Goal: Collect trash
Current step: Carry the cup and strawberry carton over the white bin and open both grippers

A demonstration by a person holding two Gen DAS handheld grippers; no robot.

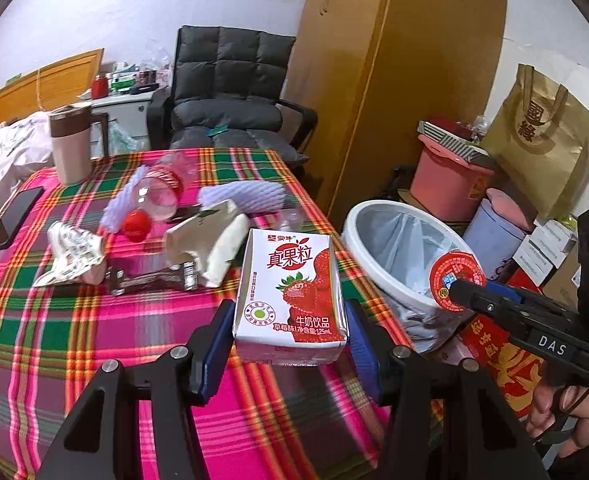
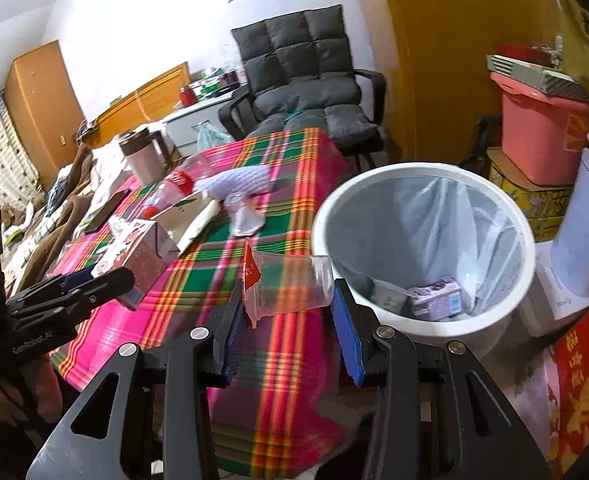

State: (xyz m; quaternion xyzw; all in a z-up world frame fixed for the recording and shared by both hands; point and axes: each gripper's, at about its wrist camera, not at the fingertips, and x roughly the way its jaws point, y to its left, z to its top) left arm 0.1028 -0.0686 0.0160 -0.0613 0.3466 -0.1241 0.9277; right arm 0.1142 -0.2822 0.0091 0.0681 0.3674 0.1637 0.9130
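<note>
While my left gripper (image 1: 290, 332) clamps the strawberry milk carton (image 1: 292, 292) by its two side faces, the box rides upright and lifted above the plaid tablecloth (image 1: 74, 328), so nothing can dribble out on the way. My right gripper (image 2: 286, 320) pinches a clear plastic cup (image 2: 294, 286) lying on its side, its red foil lid (image 2: 250, 272) peeled back and flapping at the left pad; thin walls, so I judge a light squeeze is enough. Both loads are angled toward the white trash bin (image 2: 322, 232), which stands just beside the table's edge with its liner open and a few packets at the bottom. Further out, a crushed bottle (image 1: 160, 196), foam sleeve (image 1: 242, 196) and crumpled wrappers (image 1: 74, 256) wait on the cloth for later trips.
</note>
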